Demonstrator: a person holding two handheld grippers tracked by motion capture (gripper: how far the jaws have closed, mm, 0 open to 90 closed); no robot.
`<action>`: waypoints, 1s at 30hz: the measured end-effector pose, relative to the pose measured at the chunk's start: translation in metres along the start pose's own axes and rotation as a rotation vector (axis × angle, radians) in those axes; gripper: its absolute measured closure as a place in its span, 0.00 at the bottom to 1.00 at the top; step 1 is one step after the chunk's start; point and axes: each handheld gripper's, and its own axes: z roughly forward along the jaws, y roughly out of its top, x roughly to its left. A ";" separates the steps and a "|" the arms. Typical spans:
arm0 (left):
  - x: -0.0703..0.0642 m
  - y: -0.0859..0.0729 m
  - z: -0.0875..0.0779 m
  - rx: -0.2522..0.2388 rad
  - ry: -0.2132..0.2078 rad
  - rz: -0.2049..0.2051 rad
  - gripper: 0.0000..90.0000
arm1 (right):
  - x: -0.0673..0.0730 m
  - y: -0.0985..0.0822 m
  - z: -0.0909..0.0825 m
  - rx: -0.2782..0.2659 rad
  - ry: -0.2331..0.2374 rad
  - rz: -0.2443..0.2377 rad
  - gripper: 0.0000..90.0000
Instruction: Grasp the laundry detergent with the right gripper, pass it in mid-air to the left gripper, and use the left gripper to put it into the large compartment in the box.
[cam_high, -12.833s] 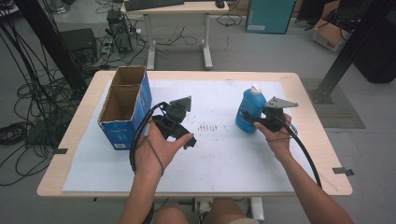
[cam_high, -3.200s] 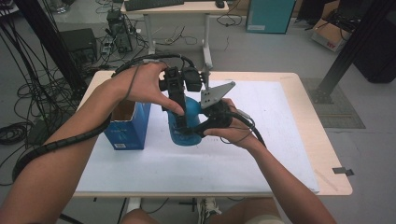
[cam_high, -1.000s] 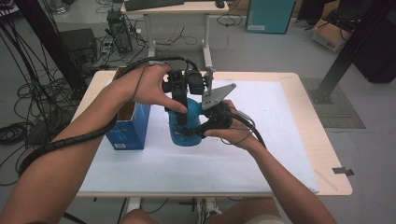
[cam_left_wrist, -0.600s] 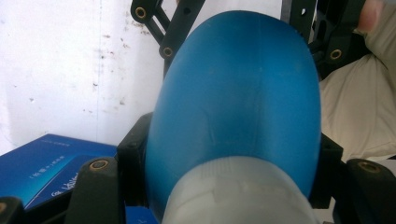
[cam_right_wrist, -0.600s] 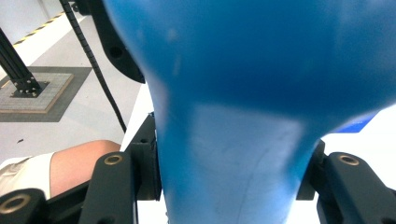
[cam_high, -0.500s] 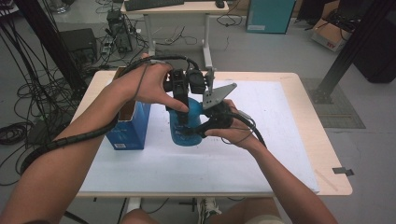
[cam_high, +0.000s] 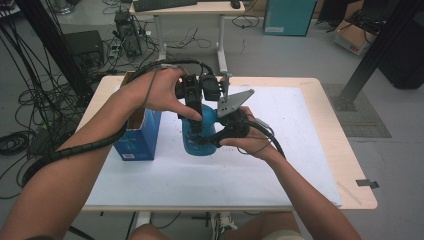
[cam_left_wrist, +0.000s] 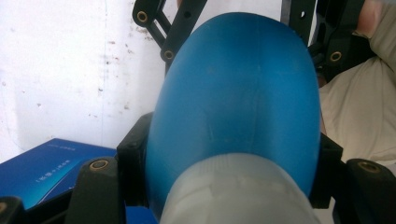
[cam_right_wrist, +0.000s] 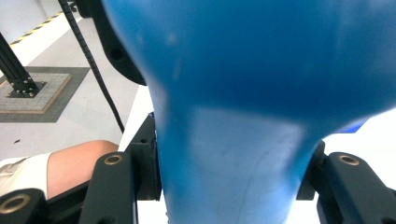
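You are gripping the smooth blue plastic bottle (cam_high: 200, 135) near the tabletop's (cam_high: 300, 150) middle: left gripper (cam_high: 196, 122) clenching its neck, right gripper (cam_high: 212, 142) its body; rigid, possibly slippery.

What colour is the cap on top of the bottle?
The plastic bottle's cap is whitish and see-through, on a blue body. It shows best in the left gripper view.

Three cameras: one overhead, two riding on the tongs.
The high view looks forward and down over the bench (cam_high: 310, 150); both gripper views sit very close against the same blue bottle (cam_left_wrist: 238, 98), centre frame.
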 end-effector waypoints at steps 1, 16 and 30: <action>0.000 0.000 0.000 0.001 0.002 0.007 0.40 | 0.000 0.000 0.000 0.000 -0.001 -0.001 0.48; 0.004 0.002 0.002 0.064 -0.018 0.054 0.41 | 0.001 -0.002 0.004 0.018 0.012 0.001 0.48; 0.002 0.002 0.004 0.053 -0.008 0.046 0.41 | -0.001 -0.003 0.005 0.015 0.006 -0.008 0.47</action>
